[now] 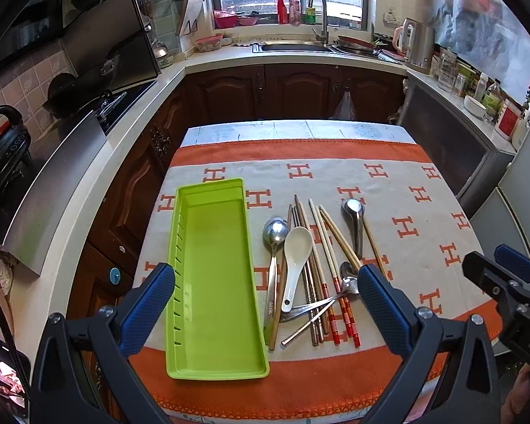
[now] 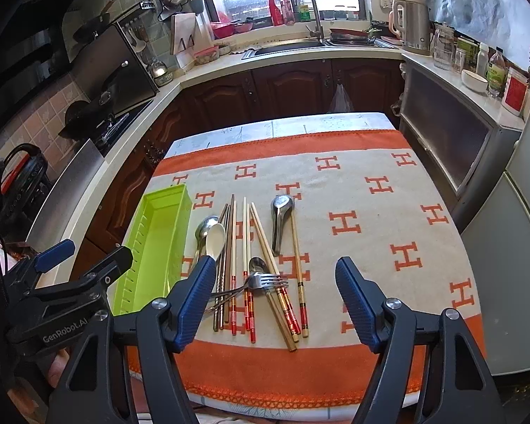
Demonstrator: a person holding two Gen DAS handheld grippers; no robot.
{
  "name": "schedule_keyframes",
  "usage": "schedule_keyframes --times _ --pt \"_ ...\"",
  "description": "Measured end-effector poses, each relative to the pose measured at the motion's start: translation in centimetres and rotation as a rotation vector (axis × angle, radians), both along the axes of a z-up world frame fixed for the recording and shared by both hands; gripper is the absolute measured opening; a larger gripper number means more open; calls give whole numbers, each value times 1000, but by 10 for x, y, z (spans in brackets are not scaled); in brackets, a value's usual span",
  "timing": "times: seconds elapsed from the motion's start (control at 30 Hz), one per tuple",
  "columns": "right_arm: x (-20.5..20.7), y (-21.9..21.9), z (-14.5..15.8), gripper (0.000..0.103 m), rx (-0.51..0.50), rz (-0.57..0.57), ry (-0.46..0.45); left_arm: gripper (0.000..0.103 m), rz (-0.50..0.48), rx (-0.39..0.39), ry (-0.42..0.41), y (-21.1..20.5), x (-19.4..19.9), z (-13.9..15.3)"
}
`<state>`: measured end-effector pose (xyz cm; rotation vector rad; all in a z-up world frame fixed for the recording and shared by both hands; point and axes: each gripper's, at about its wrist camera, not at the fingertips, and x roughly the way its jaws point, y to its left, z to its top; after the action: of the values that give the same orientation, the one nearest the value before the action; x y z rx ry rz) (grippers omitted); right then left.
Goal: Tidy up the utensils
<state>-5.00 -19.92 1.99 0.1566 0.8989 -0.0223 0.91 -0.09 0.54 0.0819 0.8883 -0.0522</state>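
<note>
The desk [image 2: 371, 190], under an orange and beige cloth, carries everything. At its left lies the green tray [image 1: 212, 265], holding nothing, so the sorting looks not yet begun. Just right of the tray lies a loose pile: chopsticks [image 2: 245, 247], steel spoons [image 2: 282, 219], a white spoon [image 1: 296, 258] and a fork [image 2: 265, 279], some crossing each other. All of it is left to move. The left tongs [image 1: 265, 304] and right tongs [image 2: 275, 293] hover above with fingers apart, gripping nothing.
</note>
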Motion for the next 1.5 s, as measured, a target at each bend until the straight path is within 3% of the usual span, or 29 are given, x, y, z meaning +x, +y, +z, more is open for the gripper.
schedule_keyframes --times 0.2,0.4,0.57,0.7,0.8,0.83,0.93,1.17,1.33,1.5 --pt "14 -12 4 72 24 10 55 102 9 16 -26 1 11 3" --pt "32 -18 4 68 -4 36 25 102 -3 7 -29 -4 27 3" --pt "51 -30 -1 66 -11 31 26 102 -40 10 -13 -13 47 -6" --pt "72 -44 -14 60 -37 29 77 101 -78 24 14 -23 68 -18" --pt "88 -56 -34 53 16 27 106 96 -106 6 56 -30 83 -32" --pt "93 -58 -44 51 87 32 73 93 -115 -3 76 -32 87 -38" --pt "111 -59 -72 46 153 50 78 80 -137 -37 153 -39 101 -60" --pt "144 -42 -128 42 169 97 140 49 -161 -122 311 -51 118 -109" --pt "161 -12 -150 40 193 132 150 47 -169 -115 317 -63 125 -126" --pt "172 7 -177 36 146 130 239 47 -168 -114 301 -66 131 -125"
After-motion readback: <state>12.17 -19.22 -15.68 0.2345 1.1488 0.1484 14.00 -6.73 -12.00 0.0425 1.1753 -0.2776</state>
